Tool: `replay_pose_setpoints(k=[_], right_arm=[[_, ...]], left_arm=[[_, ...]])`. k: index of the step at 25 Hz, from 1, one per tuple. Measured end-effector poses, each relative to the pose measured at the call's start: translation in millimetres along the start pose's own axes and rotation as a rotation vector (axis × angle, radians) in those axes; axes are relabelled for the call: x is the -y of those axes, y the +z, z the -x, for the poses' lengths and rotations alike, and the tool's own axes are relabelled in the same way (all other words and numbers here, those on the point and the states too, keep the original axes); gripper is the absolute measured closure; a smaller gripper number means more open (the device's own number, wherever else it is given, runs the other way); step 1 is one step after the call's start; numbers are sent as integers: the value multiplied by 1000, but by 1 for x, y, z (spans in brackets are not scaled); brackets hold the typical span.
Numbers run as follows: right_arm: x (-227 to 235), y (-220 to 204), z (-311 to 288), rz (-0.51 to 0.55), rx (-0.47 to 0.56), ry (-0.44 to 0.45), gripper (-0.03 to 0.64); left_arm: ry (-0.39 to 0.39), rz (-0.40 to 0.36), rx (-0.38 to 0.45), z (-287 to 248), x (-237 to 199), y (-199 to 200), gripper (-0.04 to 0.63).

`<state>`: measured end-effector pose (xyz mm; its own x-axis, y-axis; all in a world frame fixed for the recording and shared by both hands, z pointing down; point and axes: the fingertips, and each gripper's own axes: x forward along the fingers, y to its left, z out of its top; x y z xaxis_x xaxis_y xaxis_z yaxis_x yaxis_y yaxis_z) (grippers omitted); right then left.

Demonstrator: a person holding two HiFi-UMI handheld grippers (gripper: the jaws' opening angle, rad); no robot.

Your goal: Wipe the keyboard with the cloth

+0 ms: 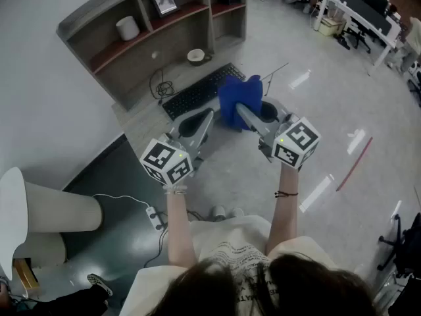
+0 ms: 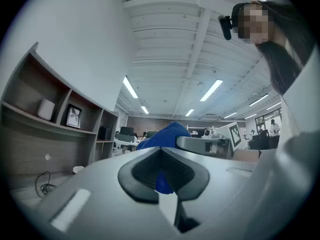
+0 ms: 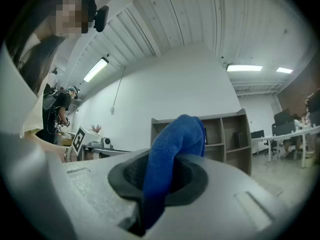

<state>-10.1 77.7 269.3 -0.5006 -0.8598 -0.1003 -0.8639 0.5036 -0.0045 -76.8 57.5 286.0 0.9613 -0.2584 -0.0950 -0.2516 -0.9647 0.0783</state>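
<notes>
The right gripper [image 1: 242, 110] is clamped on the blue cloth [image 1: 238, 97]; in the right gripper view the cloth [image 3: 175, 139] comes up out of the closed pads of that gripper [image 3: 160, 181] and folds over their top. The left gripper [image 1: 209, 114] comes in from the other side with its tip against the cloth's left edge. In the left gripper view the jaws of that gripper [image 2: 162, 174] are drawn close together, with a bit of the blue cloth [image 2: 165, 136] caught in the narrow gap and the rest bulging up behind.

So the cloth hangs bunched between the two grippers, held up over the right end of the black keyboard [image 1: 197, 92]. From the head view I can't make out whether it touches the keys.

The keyboard lies at a slant on a grey table [image 1: 141, 120], close to its front edge. A dark cable [image 1: 161, 87] is coiled just beside the keyboard's left end, and a small white bowl [image 1: 196, 56] stands behind it. At the back of the table rises a shelf unit [image 1: 105, 18] with open compartments: a white cylinder [image 1: 127, 27] sits in the left one and a framed picture [image 1: 164, 0] leans in the middle one.

Down on the dark floor by the person's left side lies a white power strip [image 1: 154, 216] with its lead trailing off.
</notes>
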Motion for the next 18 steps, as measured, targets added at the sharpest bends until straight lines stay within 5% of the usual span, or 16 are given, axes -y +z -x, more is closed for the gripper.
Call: replay_pose_setpoints(k=[18], right_arm=[[15,-3,22,-10,-10,-28,558]], left_arm=[[20,6,-7,-11,14,-8,591]])
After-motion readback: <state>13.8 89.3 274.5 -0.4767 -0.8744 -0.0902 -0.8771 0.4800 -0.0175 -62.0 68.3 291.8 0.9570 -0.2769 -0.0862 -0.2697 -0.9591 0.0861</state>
